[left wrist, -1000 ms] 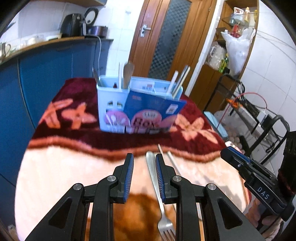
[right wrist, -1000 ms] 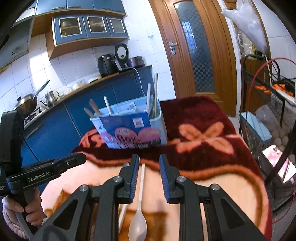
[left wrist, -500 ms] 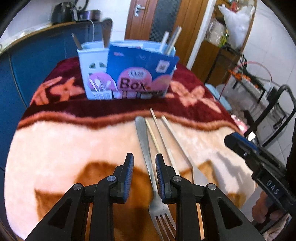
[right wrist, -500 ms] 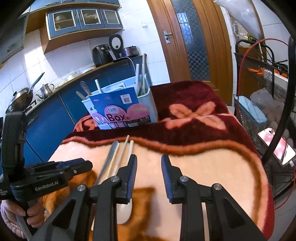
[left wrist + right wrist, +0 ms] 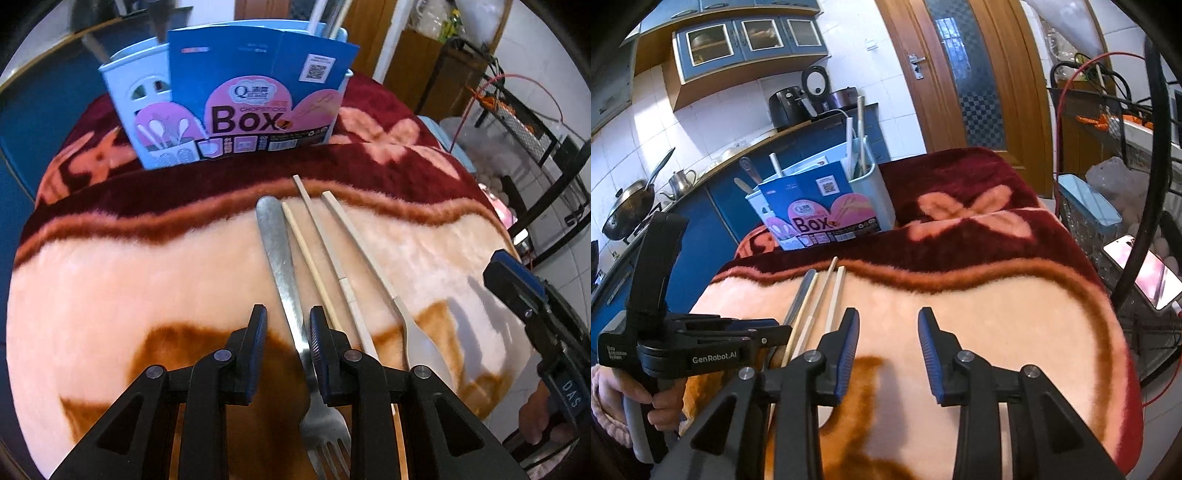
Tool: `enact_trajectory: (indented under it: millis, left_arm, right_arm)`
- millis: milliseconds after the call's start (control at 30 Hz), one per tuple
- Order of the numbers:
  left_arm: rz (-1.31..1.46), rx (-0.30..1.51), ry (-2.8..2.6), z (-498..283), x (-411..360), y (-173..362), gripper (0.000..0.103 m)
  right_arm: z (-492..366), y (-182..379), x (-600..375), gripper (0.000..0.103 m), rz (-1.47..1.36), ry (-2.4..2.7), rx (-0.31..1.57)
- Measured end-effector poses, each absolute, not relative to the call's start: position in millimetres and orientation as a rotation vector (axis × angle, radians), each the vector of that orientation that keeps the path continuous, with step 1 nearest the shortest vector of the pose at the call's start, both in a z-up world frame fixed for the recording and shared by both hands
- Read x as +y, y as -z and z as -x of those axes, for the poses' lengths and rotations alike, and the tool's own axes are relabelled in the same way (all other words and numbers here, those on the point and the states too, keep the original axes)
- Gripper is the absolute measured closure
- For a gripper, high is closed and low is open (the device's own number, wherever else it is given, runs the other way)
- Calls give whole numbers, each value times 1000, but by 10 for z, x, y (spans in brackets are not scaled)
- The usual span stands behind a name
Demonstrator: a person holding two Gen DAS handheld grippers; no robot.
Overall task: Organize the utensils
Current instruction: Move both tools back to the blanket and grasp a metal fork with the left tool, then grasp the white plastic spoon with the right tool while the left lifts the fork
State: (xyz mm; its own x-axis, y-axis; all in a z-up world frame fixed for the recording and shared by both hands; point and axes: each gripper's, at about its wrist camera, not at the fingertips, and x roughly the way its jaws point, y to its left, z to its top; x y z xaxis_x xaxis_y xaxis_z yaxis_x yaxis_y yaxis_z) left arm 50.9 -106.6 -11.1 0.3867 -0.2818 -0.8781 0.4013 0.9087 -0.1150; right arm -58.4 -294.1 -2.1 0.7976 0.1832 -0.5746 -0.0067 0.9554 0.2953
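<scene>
A metal fork (image 5: 284,273) lies on the blanket, tines toward me, with two chopsticks (image 5: 317,258) and a pale spoon (image 5: 373,266) to its right. My left gripper (image 5: 288,347) is open, low over the fork, its handle running between the fingers. The light blue utensil box (image 5: 236,88) with a blue "Box" card stands at the far side and holds several utensils. My right gripper (image 5: 888,350) is open and empty over bare blanket, right of the utensils (image 5: 820,299). The box also shows in the right wrist view (image 5: 827,206).
The table is covered by a fuzzy blanket (image 5: 110,280) in peach, brown and dark red. A blue kitchen counter (image 5: 713,184) with pots runs behind on the left. A wire rack (image 5: 1108,206) and cables stand off the right edge.
The left gripper has dropped and pulled back along the fork, jaws opening a little wider. The right gripper moved right, away from the spoon, and opened wider.
</scene>
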Motion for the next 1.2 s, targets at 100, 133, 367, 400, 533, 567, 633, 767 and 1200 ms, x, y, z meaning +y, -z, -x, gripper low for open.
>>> enact_trajectory:
  millis: [100, 133, 367, 400, 533, 567, 633, 767, 1200]
  left_arm:
    - [-148, 1072, 436, -520, -1122, 115, 85]
    - [-147, 1065, 438, -526, -1126, 119, 87]
    - [-45, 1011, 445, -512, -1000, 129, 93]
    - [-24, 1007, 447, -514, -973, 127, 93]
    - [-47, 931, 420, -444, -919, 70, 94]
    - [-59, 913, 411, -427, -915, 62, 94]
    - [-67, 878, 399, -396, -868, 24, 94]
    - [-30, 853, 392, -421, -709, -28, 94]
    - [33, 686, 461, -262, -447, -196, 94]
  right_arm:
    - [558, 38, -3001, 66, -299, -96, 653]
    - [550, 47, -3008, 66, -293, -90, 657]
    - [473, 122, -3061, 66, -292, -83, 695]
    - [455, 128, -3062, 66, -291, -86, 703]
    - [389, 114, -3006, 66, -251, -102, 728]
    - [370, 109, -2980, 66, -238, -108, 734]
    - [337, 94, -2926, 66, -216, -122, 748]
    - [236, 61, -2831, 66, -196, -160, 792]
    - [-115, 44, -2597, 66, -196, -269, 1020]
